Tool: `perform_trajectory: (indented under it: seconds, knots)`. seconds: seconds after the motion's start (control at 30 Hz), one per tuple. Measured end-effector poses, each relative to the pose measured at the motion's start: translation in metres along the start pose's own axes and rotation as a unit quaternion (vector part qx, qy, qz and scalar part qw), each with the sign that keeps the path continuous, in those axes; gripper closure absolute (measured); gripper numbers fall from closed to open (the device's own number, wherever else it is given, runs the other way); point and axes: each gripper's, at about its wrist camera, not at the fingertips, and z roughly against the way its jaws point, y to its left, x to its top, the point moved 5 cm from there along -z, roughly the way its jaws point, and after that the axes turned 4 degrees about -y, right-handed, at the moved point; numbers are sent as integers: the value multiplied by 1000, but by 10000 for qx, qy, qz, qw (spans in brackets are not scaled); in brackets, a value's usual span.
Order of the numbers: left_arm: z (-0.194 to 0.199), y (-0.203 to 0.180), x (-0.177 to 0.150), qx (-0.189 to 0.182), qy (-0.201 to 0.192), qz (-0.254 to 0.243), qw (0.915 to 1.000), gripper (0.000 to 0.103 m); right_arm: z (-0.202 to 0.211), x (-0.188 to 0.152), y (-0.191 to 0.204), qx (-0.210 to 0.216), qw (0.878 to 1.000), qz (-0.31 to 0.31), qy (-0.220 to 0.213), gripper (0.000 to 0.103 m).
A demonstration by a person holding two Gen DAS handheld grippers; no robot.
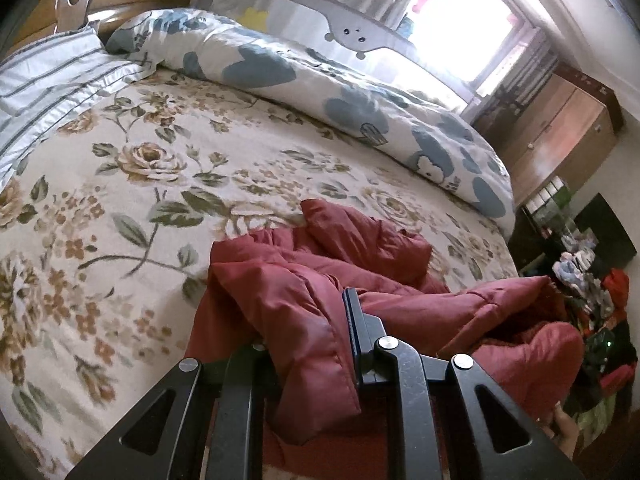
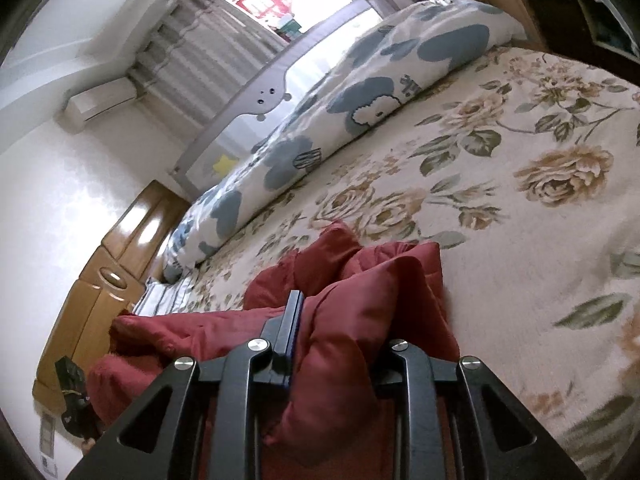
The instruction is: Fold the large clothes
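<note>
A dark red padded jacket (image 1: 320, 280) lies bunched on the near part of a floral bedspread (image 1: 140, 184). My left gripper (image 1: 308, 340) is shut on a fold of the jacket; the right finger (image 1: 352, 320) shows, the left one is hidden under the fabric. In the right wrist view the same red jacket (image 2: 360, 304) bulges between the jaws of my right gripper (image 2: 340, 336), which is shut on it; only the left finger (image 2: 292, 320) shows. The bedspread (image 2: 500, 220) stretches beyond it.
A rolled white quilt with blue flowers (image 1: 320, 80) lies along the far side of the bed, by a grey bed rail (image 1: 352, 36). A striped pillow (image 1: 52, 76) sits at the head. A wooden cabinet (image 1: 560, 132) and a clothes pile (image 1: 600, 320) stand right of the bed.
</note>
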Motion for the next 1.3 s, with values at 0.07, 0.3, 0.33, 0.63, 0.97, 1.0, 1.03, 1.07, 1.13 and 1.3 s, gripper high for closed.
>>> perform_trajectory:
  seconds: [0.07, 0.3, 0.33, 0.63, 0.97, 1.0, 1.03, 1.07, 1.13, 1.3]
  knots:
    - [-15, 1, 7, 53, 21, 38, 10000, 86, -13, 5, -2, -57, 10000, -13, 36, 79]
    - [-79, 7, 27, 328, 101, 110, 9993, 85, -63, 17, -17, -296, 9994, -90, 184, 79]
    - [-89, 9, 29, 369, 137, 125, 9991, 85, -72, 18, -20, -350, 9991, -97, 225, 79]
    - [-157, 16, 42, 559, 311, 258, 9976, 83, -116, 21, -44, -560, 9975, -284, 317, 78]
    - [-195, 31, 50, 687, 540, 450, 9952, 81, -143, 25, -47, -742, 9967, -113, 316, 78]
    - [-200, 33, 51, 700, 567, 499, 9947, 81, -145, 26, -48, -761, 9965, -117, 324, 78]
    - [-204, 34, 51, 709, 582, 531, 9944, 81, -150, 26, -50, -791, 9962, -123, 345, 78]
    - [-209, 36, 53, 723, 606, 563, 9939, 81, -154, 26, -51, -816, 9959, -122, 367, 78]
    - [-219, 37, 54, 749, 636, 594, 9934, 81, -162, 26, -55, -878, 9952, -121, 424, 78]
    - [-244, 42, 54, 809, 766, 638, 9917, 80, -180, 24, -66, -989, 9934, -247, 533, 78]
